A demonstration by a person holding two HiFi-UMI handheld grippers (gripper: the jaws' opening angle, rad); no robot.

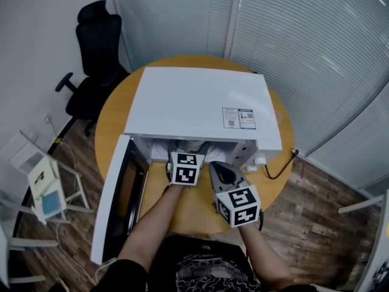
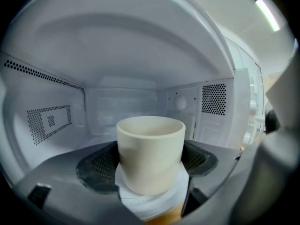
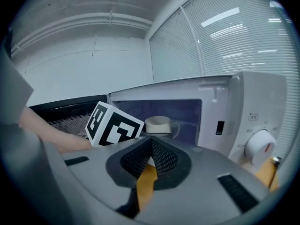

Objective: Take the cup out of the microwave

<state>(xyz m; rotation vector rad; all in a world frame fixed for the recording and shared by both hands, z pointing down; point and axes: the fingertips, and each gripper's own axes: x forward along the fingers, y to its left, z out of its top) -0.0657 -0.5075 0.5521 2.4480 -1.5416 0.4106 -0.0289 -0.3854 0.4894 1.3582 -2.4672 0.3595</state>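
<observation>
The white microwave (image 1: 200,99) stands on a round wooden table (image 1: 112,123) with its door (image 1: 115,199) swung open to the left. Inside it sits a cream cup (image 2: 150,149) on a white round base (image 2: 150,203). My left gripper (image 2: 151,161) reaches into the cavity, and its dark mesh pads (image 2: 101,165) sit tight against both sides of the cup. In the right gripper view the cup (image 3: 159,124) and its handle show behind the left gripper's marker cube (image 3: 112,124). My right gripper (image 3: 151,142) hangs in front of the microwave, shut on nothing.
The microwave's control panel with a dial (image 3: 260,146) is to the right of the opening. A black cable (image 1: 276,169) trails over the table's right edge. A black office chair (image 1: 91,59) and a white rack (image 1: 36,181) stand on the floor at the left.
</observation>
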